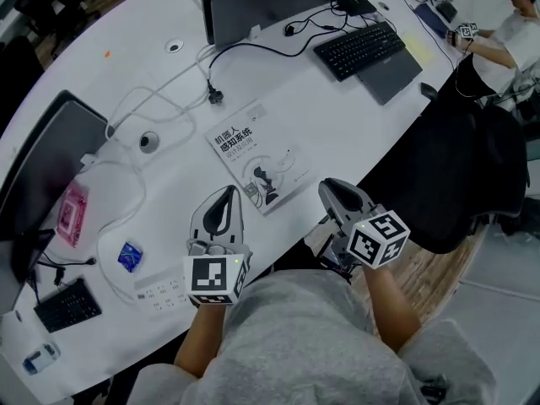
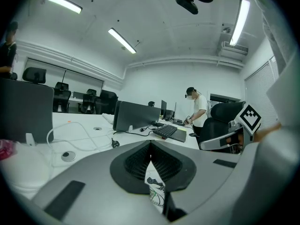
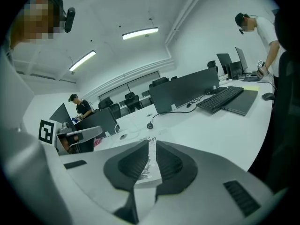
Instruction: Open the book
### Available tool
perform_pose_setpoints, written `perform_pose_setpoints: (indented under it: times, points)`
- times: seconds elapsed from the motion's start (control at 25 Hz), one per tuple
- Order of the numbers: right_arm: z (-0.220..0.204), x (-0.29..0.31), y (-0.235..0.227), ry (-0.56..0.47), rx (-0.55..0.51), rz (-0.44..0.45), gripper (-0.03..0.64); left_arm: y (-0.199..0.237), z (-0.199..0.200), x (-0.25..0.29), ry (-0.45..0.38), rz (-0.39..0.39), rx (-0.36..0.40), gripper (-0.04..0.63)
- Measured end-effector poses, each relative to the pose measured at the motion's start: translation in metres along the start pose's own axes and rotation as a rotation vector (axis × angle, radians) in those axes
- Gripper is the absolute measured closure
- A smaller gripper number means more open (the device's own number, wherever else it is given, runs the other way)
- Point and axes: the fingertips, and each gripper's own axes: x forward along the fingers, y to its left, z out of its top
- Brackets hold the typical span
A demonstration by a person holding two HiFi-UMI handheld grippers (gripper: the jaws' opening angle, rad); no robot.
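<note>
Open office with a white desk (image 1: pixel 354 116), seen from above; the desk's near edge runs diagonally from lower left to upper right. The book (image 1: pixel 253 154) lies closed and flat at mid-desk, cover up, with its near corner close to that edge.

The left gripper (image 1: pixel 226 194) is held over the desk just left of the book's near corner, pointing away and slightly down. Its jaws meet at the tips with nothing between them. The right gripper (image 1: pixel 334 191) hangs at the desk edge just right of the book, tilted down toward it. Its jaws stand all but together, leaving a thin slit, and they are empty.

Bare desk lies right of the book out to the edge. A black chair (image 1: pixel 456 184) stands close beside the right gripper.

Far of the book are a plug (image 1: pixel 216 96) on its cable, a monitor (image 1: pixel 270 2) and a keyboard (image 1: pixel 361 49). To the left are a dark screen (image 1: pixel 42 167), a pink packet (image 1: pixel 73 213) and a blue packet (image 1: pixel 129 256). A person (image 1: pixel 510 32) bends over the desk at far right.
</note>
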Motion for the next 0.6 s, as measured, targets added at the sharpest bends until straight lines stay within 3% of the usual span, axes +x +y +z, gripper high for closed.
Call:
perform_pose_setpoints:
  times: [0.16, 0.6]
  points:
    - [-0.008, 0.008, -0.009, 0.033, 0.032, 0.021, 0.499, -0.001, -0.009, 0.014, 0.027, -0.004, -0.005, 0.584]
    - [-0.033, 0.030, -0.050, 0.099, 0.095, 0.013, 0.485, -0.005, -0.053, 0.058, 0.144, -0.016, -0.036, 0.584]
